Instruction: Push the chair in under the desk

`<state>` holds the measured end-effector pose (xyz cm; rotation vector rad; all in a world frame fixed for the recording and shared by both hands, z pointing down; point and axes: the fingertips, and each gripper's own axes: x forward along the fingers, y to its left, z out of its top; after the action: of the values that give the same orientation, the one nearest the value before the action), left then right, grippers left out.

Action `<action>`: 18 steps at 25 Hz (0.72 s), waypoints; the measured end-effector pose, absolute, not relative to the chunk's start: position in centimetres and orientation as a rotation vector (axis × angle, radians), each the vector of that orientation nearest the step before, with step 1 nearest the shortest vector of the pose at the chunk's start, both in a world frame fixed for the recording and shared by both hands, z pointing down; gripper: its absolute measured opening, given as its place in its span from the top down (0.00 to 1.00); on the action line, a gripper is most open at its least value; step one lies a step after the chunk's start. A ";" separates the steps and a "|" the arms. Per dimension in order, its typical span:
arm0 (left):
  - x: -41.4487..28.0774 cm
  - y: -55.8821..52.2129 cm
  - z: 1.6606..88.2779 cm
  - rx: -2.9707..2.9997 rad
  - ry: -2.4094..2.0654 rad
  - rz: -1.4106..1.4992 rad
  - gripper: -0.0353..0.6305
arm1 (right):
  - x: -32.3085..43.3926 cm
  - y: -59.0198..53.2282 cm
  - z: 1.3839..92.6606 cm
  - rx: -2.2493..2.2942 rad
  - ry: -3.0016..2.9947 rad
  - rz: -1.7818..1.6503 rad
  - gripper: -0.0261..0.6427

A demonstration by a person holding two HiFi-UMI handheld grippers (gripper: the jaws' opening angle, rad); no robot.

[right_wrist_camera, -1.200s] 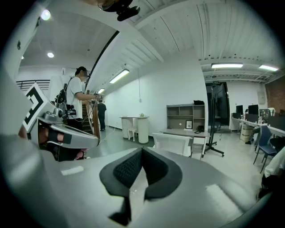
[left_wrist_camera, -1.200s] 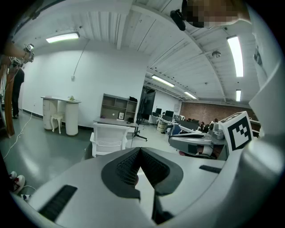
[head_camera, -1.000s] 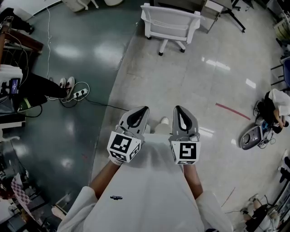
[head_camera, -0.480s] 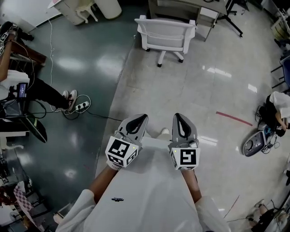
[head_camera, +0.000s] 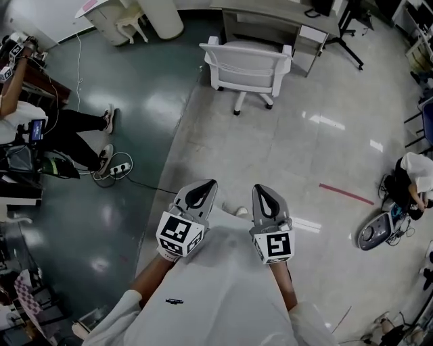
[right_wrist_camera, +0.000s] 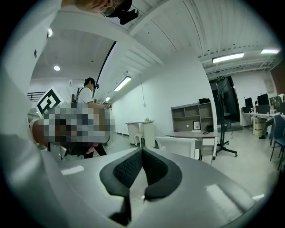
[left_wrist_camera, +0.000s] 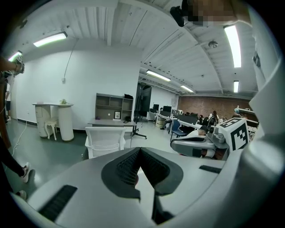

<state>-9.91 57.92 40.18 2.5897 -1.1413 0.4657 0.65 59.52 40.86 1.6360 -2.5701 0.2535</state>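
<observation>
**Three views, one chair in common**

Head view looks steeply down at the floor, with the chair and desk far off at top centre. Each gripper view sits low and looks level along its own jaws. Both show the same chair and desk mid-frame, well away.

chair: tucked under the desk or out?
Out. The white chair stands upright in front of the desk, its seat in view, not under the desktop.

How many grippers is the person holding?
2. The left gripper sits low in the head view, left of middle; the right gripper is just beside it. Both are shut, holding nothing.
</observation>
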 end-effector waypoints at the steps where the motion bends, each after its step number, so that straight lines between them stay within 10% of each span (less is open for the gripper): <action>1: -10.0 57.4 40.3 2.584 -1.140 0.464 0.94 | 0.4 59.0 41.0 1.629 -2.581 0.270 0.94; 18: -13.2 34.7 40.7 2.552 -0.966 0.351 0.94 | -4.5 36.8 41.1 1.678 -2.429 0.315 0.94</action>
<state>-13.24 34.66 40.74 2.5519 -0.9664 0.3509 -4.48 36.84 41.06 1.6782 -2.4290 0.3146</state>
